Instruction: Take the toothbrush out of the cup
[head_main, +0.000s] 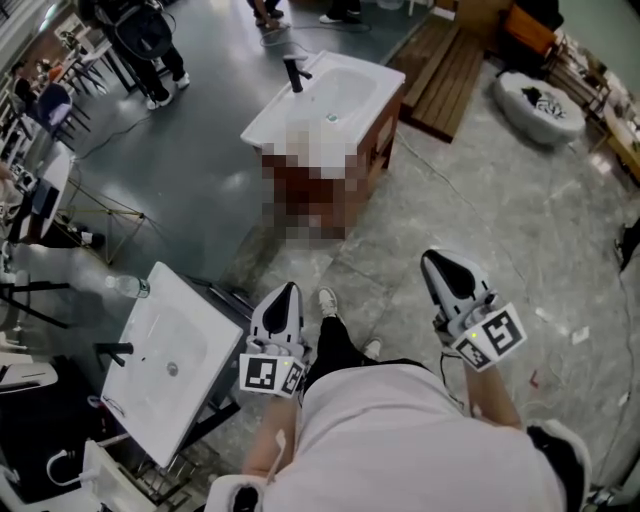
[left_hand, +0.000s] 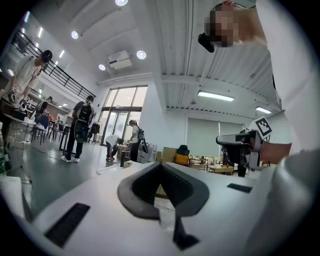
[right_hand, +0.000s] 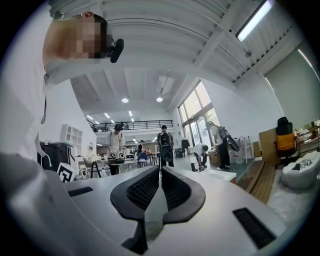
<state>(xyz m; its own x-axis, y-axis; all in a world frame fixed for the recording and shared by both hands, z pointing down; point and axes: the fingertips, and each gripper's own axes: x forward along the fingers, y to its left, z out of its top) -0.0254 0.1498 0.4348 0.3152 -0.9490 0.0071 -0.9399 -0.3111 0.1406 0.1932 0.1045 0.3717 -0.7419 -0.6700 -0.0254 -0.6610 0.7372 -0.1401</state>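
No toothbrush and no cup shows in any view. In the head view my left gripper (head_main: 287, 290) and my right gripper (head_main: 437, 258) are held level in front of my body, above the stone floor, both pointing away from me. The left gripper view shows its jaws (left_hand: 161, 164) closed together with nothing between them, and my right gripper (left_hand: 240, 142) hangs at the right of that view. My right gripper's jaws (right_hand: 160, 169) also meet, empty, in the right gripper view.
A white washbasin (head_main: 165, 360) with a black tap stands at my lower left, a plastic bottle (head_main: 128, 287) beside it. A second basin on a wooden cabinet (head_main: 330, 95) stands ahead. Wooden decking (head_main: 445, 75) and a white cushion (head_main: 535, 100) lie far right. People stand far left.
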